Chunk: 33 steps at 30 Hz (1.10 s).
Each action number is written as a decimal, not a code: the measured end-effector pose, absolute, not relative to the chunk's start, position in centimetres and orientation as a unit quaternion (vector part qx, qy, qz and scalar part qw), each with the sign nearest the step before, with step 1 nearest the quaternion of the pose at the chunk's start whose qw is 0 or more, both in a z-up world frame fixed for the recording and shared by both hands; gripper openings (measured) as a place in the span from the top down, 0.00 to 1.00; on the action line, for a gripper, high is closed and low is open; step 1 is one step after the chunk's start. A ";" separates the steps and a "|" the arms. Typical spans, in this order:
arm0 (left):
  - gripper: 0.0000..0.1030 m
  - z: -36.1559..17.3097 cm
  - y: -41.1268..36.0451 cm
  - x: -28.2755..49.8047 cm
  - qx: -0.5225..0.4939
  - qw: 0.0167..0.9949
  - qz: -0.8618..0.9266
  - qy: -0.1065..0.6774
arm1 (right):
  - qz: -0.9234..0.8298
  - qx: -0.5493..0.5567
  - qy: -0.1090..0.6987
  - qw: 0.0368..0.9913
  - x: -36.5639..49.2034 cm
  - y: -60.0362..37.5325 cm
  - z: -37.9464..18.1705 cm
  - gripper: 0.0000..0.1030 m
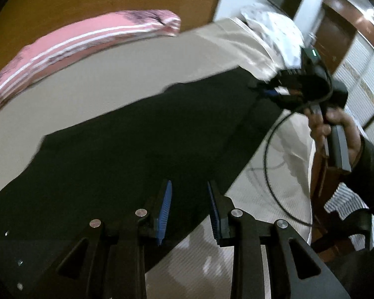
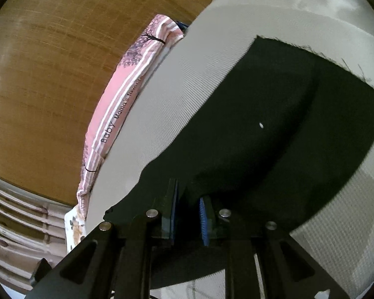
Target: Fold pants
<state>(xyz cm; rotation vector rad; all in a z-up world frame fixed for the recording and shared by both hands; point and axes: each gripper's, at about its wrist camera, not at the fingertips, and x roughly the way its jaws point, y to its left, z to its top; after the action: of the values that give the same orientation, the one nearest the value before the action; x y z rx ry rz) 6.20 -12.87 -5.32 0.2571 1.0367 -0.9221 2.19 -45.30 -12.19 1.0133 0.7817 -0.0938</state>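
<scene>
Black pants (image 1: 142, 134) edge on beige sheet (image 1: 87, 87).

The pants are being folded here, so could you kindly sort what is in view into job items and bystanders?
Job:
- pants
- left gripper
- right gripper
- beige sheet under the pants

Lying about:
- pink striped pillow
- white patterned cloth
- wooden headboard

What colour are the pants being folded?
Black, lying on the beige bed cover; the pants show best in the right wrist view.
</scene>
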 end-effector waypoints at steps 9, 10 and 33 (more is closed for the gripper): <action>0.82 -7.9 -18.6 6.7 0.143 0.753 -0.421 0.485 | -0.043 0.486 0.361 0.795 1.9 -45.3 -12.9 0.80; 0.87 -8.1 -18.9 6.5 0.149 0.752 -0.423 0.484 | -0.045 0.489 0.361 0.793 1.5 -45.4 -13.2 0.79; 0.95 -10.2 -18.5 5.8 0.128 0.740 -0.416 0.512 | -0.029 0.299 0.336 0.892 9.0 -39.8 -6.2 0.45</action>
<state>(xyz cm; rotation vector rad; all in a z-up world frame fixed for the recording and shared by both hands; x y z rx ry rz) 5.84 -18.53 -10.20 0.2817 1.1239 -0.9123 9.03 -39.83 -6.23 0.6213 0.6977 -0.0600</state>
